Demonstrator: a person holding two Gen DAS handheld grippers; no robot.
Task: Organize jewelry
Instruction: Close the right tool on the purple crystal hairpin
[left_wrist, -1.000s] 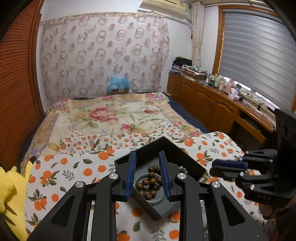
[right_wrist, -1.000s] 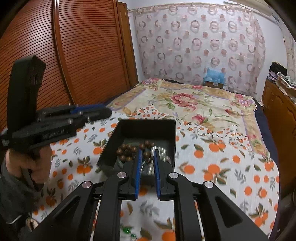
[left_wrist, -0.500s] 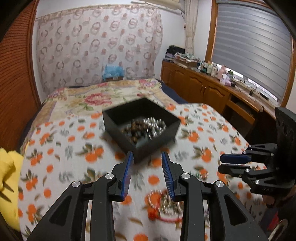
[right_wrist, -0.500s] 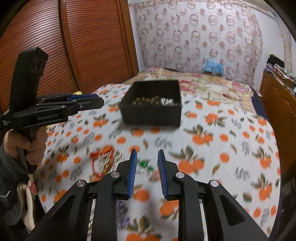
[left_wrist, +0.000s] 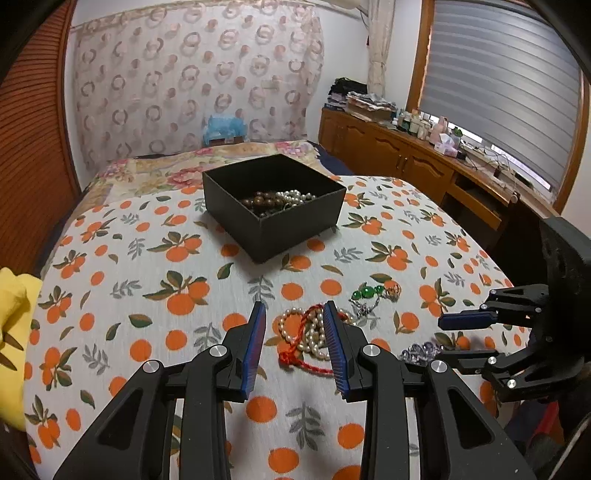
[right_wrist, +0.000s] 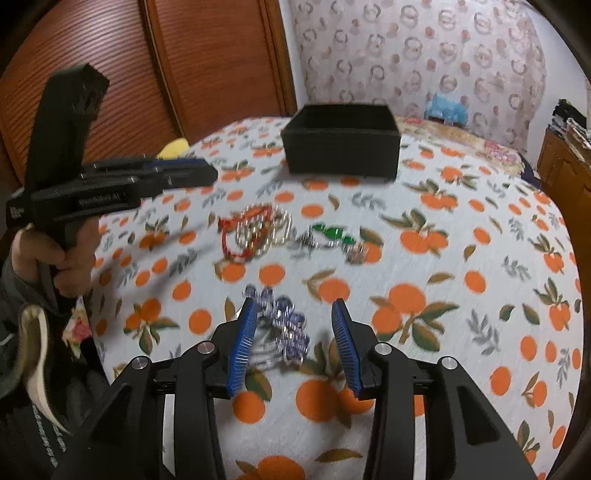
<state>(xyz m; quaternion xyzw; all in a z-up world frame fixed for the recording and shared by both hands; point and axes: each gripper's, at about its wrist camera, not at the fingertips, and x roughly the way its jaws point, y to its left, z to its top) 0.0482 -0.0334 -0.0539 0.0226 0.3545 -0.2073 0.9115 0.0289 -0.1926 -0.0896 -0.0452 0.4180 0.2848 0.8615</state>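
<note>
Bedspread (left_wrist: 155, 295) printed with oranges covers the whole surface under my tools, and a yellow cloth (left_wrist: 13, 325) sits at its left edge. On the far part of the spread stands the black box (left_wrist: 295, 221), open at the top, with a brown bead string (left_wrist: 262, 202) and a white pearl strand (left_wrist: 295, 195) lying inside it.

My left gripper (left_wrist: 295, 334) hangs over the near part of the spread with its blue pads spread apart and gripping nothing; between them, on the cloth, I see the tangle of pearls and red cord (left_wrist: 304, 338). My right gripper (right_wrist: 291, 336) is likewise spread wide and holds nothing, and the purple crystal piece (right_wrist: 284, 325) lies on the cloth between its fingers, nearer the left one.

Just right of the pearl tangle lies the green-stone piece (left_wrist: 365, 293) with a thin silver chain (left_wrist: 364, 308) beside it. The right view is blurred, so finer detail of these small pieces I cannot tell.
</note>
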